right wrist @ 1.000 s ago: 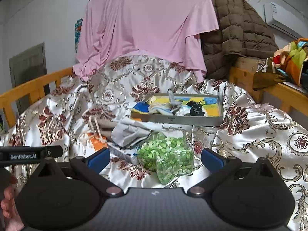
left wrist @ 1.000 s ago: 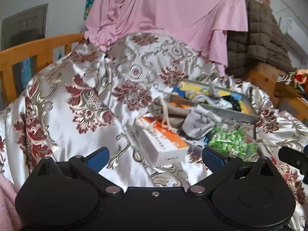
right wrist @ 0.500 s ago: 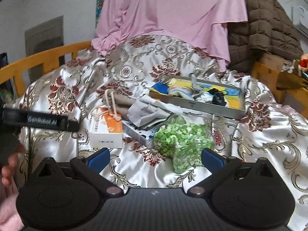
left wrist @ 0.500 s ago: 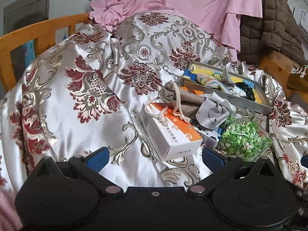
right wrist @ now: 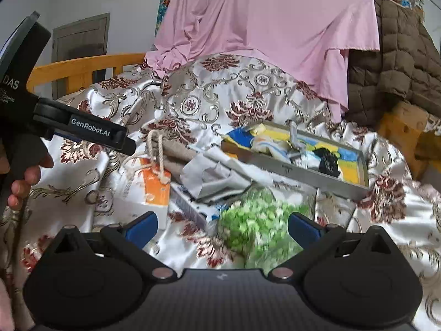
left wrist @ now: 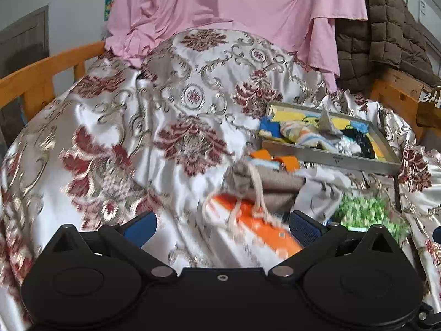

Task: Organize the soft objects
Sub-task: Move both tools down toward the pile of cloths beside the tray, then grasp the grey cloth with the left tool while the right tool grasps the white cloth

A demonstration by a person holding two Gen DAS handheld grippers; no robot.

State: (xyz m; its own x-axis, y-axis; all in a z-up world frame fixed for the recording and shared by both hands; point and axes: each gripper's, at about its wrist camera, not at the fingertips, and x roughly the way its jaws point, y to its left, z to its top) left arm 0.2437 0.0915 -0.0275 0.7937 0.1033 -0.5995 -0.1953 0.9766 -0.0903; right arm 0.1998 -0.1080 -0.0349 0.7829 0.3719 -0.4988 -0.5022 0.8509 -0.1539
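Note:
A grey tray with small cloth items sits on a floral satin spread. In front of it lie a beige drawstring pouch, a grey cloth, an orange-white box and a bag of green pieces. My left gripper is open and empty, just above the box and the pouch's cord. My right gripper is open and empty, just above the green bag.
A pink sheet drapes over the back, with a brown quilted blanket to its right. A wooden rail runs at the left. The left tool and hand show at the left of the right wrist view.
Both grippers have moved forward and down toward the pile. The box and pouch now sit closer under the left gripper, and the green bag closer under the right gripper.

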